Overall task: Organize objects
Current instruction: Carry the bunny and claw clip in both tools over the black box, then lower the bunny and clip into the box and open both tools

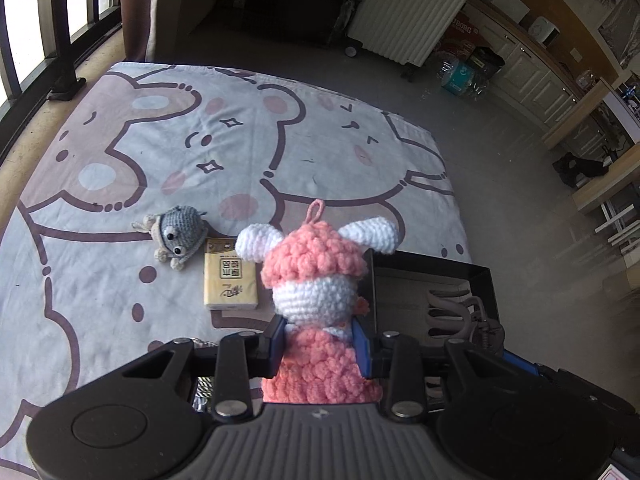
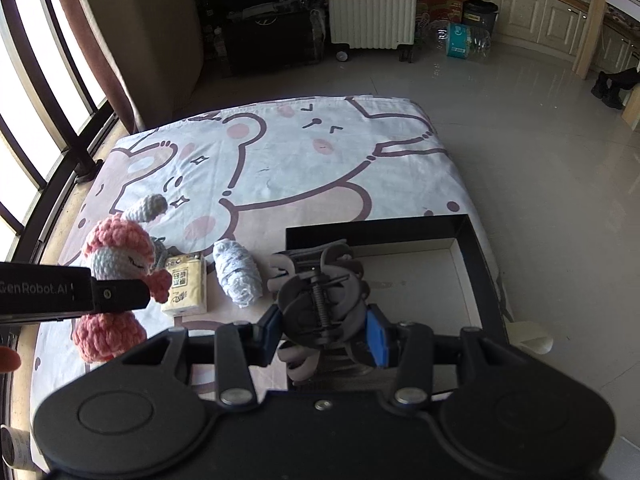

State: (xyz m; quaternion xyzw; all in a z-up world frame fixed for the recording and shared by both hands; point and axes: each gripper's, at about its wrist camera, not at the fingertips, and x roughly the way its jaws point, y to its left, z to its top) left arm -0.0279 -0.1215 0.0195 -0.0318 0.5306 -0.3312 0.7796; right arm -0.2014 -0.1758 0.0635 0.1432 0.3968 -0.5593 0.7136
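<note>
My left gripper (image 1: 320, 344) is shut on a pink and white crochet doll (image 1: 316, 276) and holds it upright above the table; the doll also shows in the right wrist view (image 2: 116, 256). My right gripper (image 2: 324, 330) is shut on a grey hair claw clip (image 2: 320, 300), held over the near left corner of a black box (image 2: 476, 240). The box and the clip (image 1: 460, 312) show at the right of the left wrist view. A grey crochet toy (image 1: 178, 236), a yellow tissue pack (image 1: 229, 278) and a pale blue yarn bundle (image 2: 238, 276) lie on the table.
The table carries a cartoon bear cloth (image 1: 200, 128) and ends at the right above a tiled floor (image 2: 540, 140). A window railing (image 1: 60, 40) runs along the left. A white radiator (image 2: 368, 4) and boxes stand at the back.
</note>
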